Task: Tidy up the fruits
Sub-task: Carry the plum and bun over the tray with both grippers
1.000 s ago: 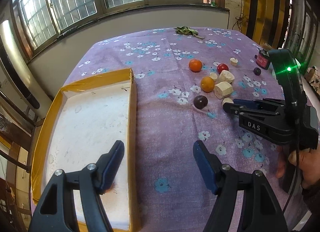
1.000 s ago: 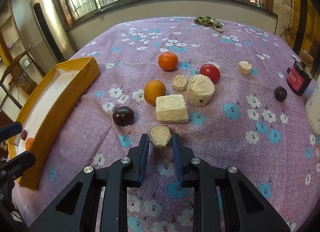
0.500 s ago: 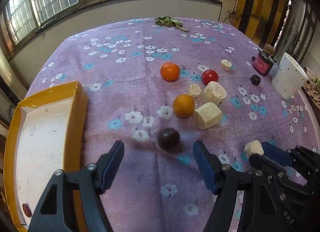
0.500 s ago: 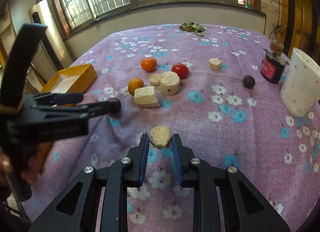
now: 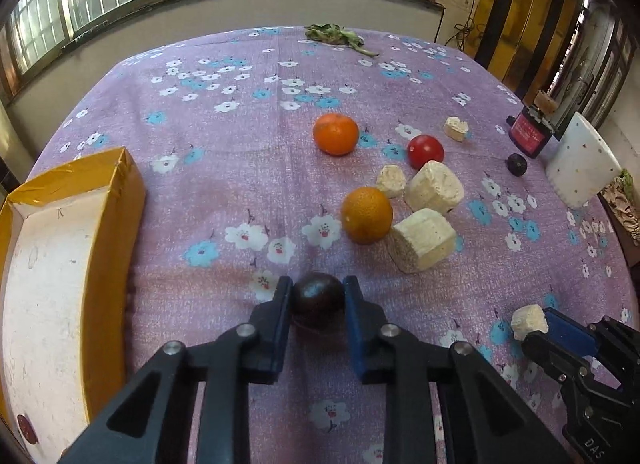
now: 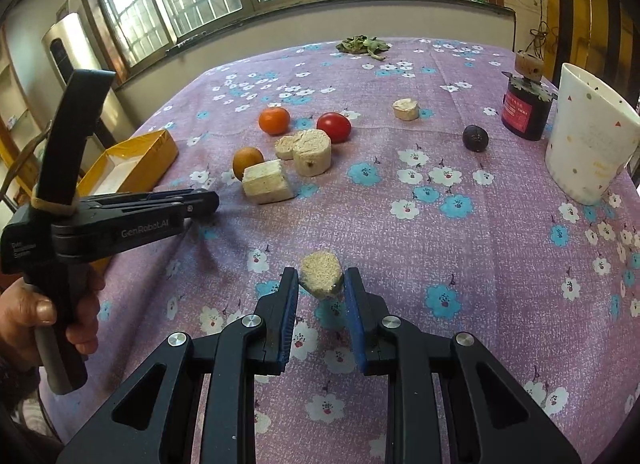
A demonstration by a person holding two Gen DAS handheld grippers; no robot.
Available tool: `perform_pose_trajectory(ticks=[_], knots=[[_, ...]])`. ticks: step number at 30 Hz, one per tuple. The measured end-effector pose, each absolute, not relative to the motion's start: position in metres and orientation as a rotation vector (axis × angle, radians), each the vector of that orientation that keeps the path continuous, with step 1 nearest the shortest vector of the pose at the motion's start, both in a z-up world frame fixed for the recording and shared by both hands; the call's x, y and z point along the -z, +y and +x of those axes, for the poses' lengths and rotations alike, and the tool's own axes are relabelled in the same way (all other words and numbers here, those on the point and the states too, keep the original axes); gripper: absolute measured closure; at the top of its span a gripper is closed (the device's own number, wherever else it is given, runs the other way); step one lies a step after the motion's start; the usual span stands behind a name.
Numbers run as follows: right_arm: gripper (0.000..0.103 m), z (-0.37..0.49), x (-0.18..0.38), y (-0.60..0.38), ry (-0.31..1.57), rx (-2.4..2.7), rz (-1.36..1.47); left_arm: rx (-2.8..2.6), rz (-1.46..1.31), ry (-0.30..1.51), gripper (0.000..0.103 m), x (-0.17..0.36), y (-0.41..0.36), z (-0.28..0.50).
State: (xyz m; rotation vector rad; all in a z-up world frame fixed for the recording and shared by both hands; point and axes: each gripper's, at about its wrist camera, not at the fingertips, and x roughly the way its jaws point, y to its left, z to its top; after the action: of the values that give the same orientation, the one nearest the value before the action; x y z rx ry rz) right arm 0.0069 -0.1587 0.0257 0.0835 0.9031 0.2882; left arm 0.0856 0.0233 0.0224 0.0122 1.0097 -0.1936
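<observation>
In the left wrist view my left gripper (image 5: 318, 285) has its jaws closing around a dark round plum (image 5: 318, 300) on the purple flowered cloth, and both pads touch it. My right gripper (image 6: 321, 277) is shut on a pale beige chunk (image 6: 321, 273), held just above the cloth; the chunk (image 5: 529, 322) also shows at the lower right of the left wrist view. A tangerine (image 5: 336, 133), an orange (image 5: 366, 215), a red tomato (image 5: 425, 151) and a second dark fruit (image 5: 517, 164) lie further back. The yellow box (image 5: 128, 184) stands at the left.
Two large pale blocks (image 5: 424, 240) (image 5: 434, 186) and smaller pale bits sit beside the orange. A white cup (image 5: 580, 164) and a red jar (image 5: 530, 132) stand at the right edge. Green leaves (image 5: 334, 33) lie at the far edge. A hand (image 6: 48, 316) holds the left gripper.
My left gripper swung from over the yellow box to the dark plum and closed its wide jaws around it. My right gripper lifted the pale chunk away from the fruit cluster.
</observation>
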Motion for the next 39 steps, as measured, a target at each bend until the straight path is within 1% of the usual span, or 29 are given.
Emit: perform_pose_trajectory(ticks=[9,20,39], knots=[[0.08,-0.014,-0.038,-0.157,0.877,-0.265,0.072,0.238,-0.008,1.017,0.076,-0.029,0.037,0.046],[0.08,-0.052,-0.036,-0.141,0.896,-0.252,0.047,0.282,-0.019,1.018,0.076,-0.034,0.047,-0.004],[0.08,-0.062,-0.051,-0.102,0.87,-0.25,-0.004,0.302,-0.04,0.959,0.076,-0.061,0.076,-0.019]])
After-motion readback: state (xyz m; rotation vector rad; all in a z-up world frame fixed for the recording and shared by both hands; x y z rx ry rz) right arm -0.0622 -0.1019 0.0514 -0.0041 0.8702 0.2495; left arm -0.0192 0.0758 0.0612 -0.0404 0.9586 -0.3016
